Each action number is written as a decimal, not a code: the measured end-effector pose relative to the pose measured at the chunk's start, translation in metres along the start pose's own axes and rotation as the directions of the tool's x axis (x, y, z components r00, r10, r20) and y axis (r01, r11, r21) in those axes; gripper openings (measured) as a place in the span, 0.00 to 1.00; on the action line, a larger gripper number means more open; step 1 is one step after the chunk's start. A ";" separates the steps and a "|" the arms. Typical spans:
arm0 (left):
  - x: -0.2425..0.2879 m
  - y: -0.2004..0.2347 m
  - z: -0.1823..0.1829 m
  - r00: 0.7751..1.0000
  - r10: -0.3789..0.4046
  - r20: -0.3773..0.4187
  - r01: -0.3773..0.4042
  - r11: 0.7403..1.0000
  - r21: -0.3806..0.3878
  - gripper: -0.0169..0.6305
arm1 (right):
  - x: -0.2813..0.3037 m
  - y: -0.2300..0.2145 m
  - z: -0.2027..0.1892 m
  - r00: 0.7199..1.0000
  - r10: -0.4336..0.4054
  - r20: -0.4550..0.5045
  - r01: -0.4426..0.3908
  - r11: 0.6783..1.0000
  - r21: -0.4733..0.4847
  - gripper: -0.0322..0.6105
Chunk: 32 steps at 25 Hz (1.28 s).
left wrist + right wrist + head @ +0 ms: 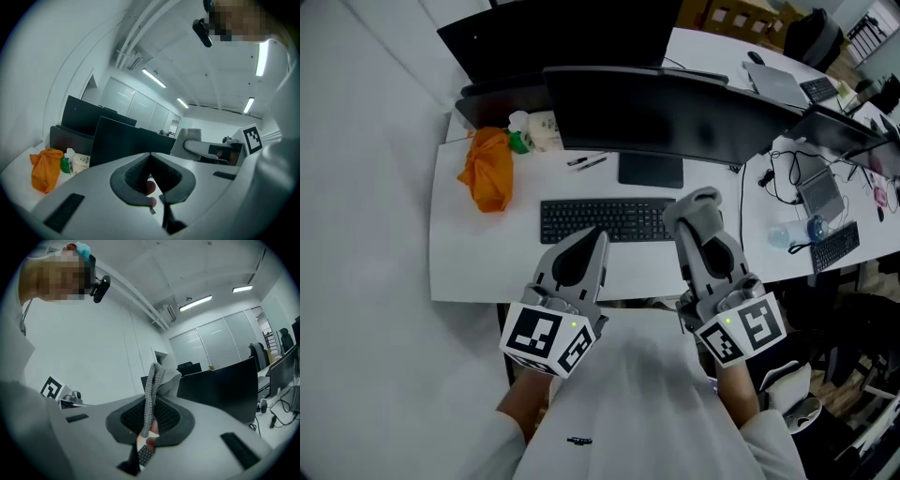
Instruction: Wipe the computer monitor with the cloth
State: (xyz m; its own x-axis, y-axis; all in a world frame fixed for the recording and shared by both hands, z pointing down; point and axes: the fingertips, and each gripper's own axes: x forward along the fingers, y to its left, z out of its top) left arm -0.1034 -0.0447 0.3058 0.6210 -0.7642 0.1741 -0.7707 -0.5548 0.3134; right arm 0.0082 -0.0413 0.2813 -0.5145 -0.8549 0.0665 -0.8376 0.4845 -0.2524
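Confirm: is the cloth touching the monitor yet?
Apart. Head view: the cloth, clamped in the right gripper, hovers at the keyboard end, with desk showing between it and the monitor.

The left forearm (521, 411) and right forearm (738, 396) reach forward side by side, each hand holding its gripper pointing away from the body. The left gripper (597, 238) has its jaws pressed together on nothing. The right gripper (697, 221) has its jaws clamped on a grey cloth (151, 377).

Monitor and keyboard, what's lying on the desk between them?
In the head view, two dark pens and the stand base lie between the monitor and the keyboard.
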 end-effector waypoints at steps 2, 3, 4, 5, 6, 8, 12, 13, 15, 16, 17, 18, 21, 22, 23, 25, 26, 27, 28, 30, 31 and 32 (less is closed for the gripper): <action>0.003 0.006 -0.002 1.000 -0.004 -0.005 0.004 1.000 -0.011 0.05 | 0.008 0.002 -0.001 1.000 -0.004 -0.005 0.004 1.000 -0.003 0.09; 0.005 0.008 -0.003 1.000 -0.004 -0.006 0.004 1.000 -0.017 0.05 | 0.011 0.003 -0.001 1.000 -0.002 -0.007 0.002 1.000 -0.006 0.09; 0.007 0.010 -0.003 1.000 -0.003 -0.006 0.002 1.000 -0.021 0.05 | 0.013 0.004 0.000 1.000 0.002 -0.007 -0.002 1.000 -0.008 0.09; 0.009 0.010 -0.003 1.000 -0.003 -0.006 0.003 1.000 -0.023 0.05 | 0.015 0.004 0.000 1.000 0.006 -0.007 -0.006 1.000 -0.009 0.09; 0.010 0.009 -0.003 1.000 -0.005 -0.004 0.005 1.000 -0.023 0.05 | 0.016 0.004 0.001 1.000 0.010 -0.007 -0.010 1.000 -0.009 0.09; 0.011 0.007 -0.001 1.000 -0.009 0.002 0.009 1.000 -0.018 0.05 | 0.018 0.005 0.000 1.000 0.018 -0.008 -0.018 1.000 -0.008 0.09; 0.012 0.015 0.009 1.000 0.007 0.023 -0.007 1.000 0.015 0.05 | 0.035 0.011 0.006 0.999 0.049 0.011 -0.048 0.999 -0.023 0.09; 0.012 0.018 0.012 0.999 0.014 0.030 -0.015 1.000 0.022 0.05 | 0.040 0.012 0.008 0.998 0.058 0.017 -0.058 0.998 -0.027 0.09; 0.011 0.024 0.016 0.998 0.034 0.044 -0.035 0.999 0.026 0.05 | 0.051 0.015 0.012 0.997 0.080 0.021 -0.079 0.996 -0.039 0.09; 0.011 0.028 0.018 0.998 0.044 0.049 -0.045 0.999 0.026 0.05 | 0.057 0.017 0.013 0.996 0.091 0.018 -0.091 0.995 -0.044 0.09; 0.010 0.031 0.020 0.997 0.052 0.054 -0.054 0.998 0.024 0.05 | 0.064 0.019 0.014 0.995 0.102 0.016 -0.101 0.994 -0.048 0.09; 0.008 0.034 0.022 0.997 0.058 0.059 -0.060 0.998 0.022 0.05 | 0.071 0.021 0.016 0.993 0.113 0.016 -0.112 0.992 -0.050 0.09; 0.003 0.046 0.028 0.994 0.072 0.077 -0.074 0.997 0.021 0.05 | 0.094 0.029 0.027 0.989 0.147 0.029 -0.145 0.988 -0.058 0.09; 0.001 0.051 0.029 0.993 0.082 0.082 -0.084 0.996 0.021 0.05 | 0.103 0.030 0.031 0.987 0.157 0.035 -0.154 0.986 -0.065 0.09; -0.002 0.056 0.030 0.992 0.093 0.085 -0.095 0.995 0.020 0.05 | 0.113 0.031 0.036 0.985 0.165 0.041 -0.162 0.984 -0.071 0.09; -0.007 0.063 0.032 0.989 0.111 0.094 -0.113 0.993 0.016 0.05 | 0.132 0.032 0.044 0.982 0.180 0.050 -0.176 0.981 -0.075 0.08; -0.009 0.066 0.034 0.988 0.118 0.099 -0.120 0.993 0.014 0.05 | 0.142 0.032 0.048 0.981 0.186 0.053 -0.182 0.981 -0.074 0.07; -0.011 0.069 0.035 0.987 0.123 0.106 -0.125 0.992 0.013 0.05 | 0.152 0.032 0.051 0.980 0.189 0.054 -0.185 0.980 -0.075 0.07; -0.013 0.072 0.038 0.985 0.128 0.112 -0.130 0.991 0.013 0.05 | 0.162 0.033 0.054 0.980 0.191 0.056 -0.186 0.979 -0.078 0.07; -0.015 0.078 0.042 0.983 0.135 0.123 -0.138 0.990 0.012 0.05 | 0.183 0.035 0.060 0.980 0.189 0.061 -0.184 0.979 -0.086 0.07; -0.015 0.081 0.044 0.982 0.138 0.127 -0.141 0.990 0.011 0.05 | 0.193 0.036 0.063 0.980 0.187 0.067 -0.181 0.979 -0.091 0.07; -0.015 0.083 0.046 0.982 0.140 0.130 -0.143 0.990 0.010 0.05 | 0.203 0.037 0.067 0.980 0.183 0.074 -0.175 0.980 -0.098 0.07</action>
State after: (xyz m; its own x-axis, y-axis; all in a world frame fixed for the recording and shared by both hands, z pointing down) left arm -0.1834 -0.0948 0.2865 0.4829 -0.8707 0.0931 -0.8528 -0.4434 0.2760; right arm -0.1152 -0.2095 0.2213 -0.6438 -0.7634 -0.0525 -0.7484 0.6425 -0.1644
